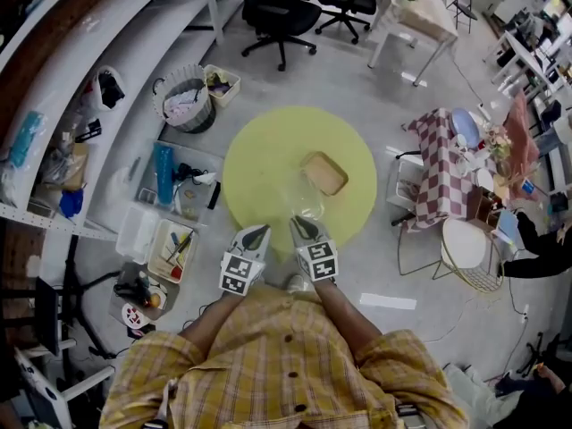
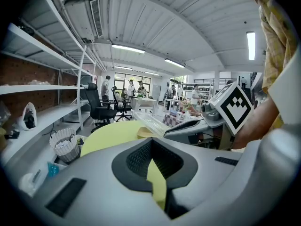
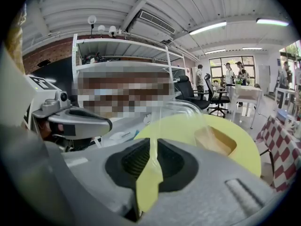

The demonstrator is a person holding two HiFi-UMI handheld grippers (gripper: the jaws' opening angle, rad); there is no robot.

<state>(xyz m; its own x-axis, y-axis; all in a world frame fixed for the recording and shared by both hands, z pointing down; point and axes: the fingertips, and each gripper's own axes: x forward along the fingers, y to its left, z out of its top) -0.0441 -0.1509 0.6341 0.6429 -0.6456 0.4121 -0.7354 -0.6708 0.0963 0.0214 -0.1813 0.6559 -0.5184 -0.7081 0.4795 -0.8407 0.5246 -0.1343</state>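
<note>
Bag [image 1: 308, 201] of clear plastic is clamped in the right gripper [image 1: 300, 225], its film running up between the jaws. It hangs over the near side of the yellow table [image 1: 268, 146], just short of the tan tray [image 1: 324, 172]. The left gripper [image 1: 257, 231] is closed on nothing beside it. The grasp looks made; the tray looks empty, the bag outside it.

The round desk [image 1: 268, 150] has a smooth, matt yellow-green top. The clear bag [image 1: 308, 199] is thin, glossy plastic film (creased, catching the light). The tan tray [image 1: 323, 172] looks matt, like card. The left gripper [image 1: 255, 237] and the right gripper [image 1: 302, 229] have matt grey plastic shells, and their fingers [image 2: 141, 157] carry black ribbed pads.
</note>
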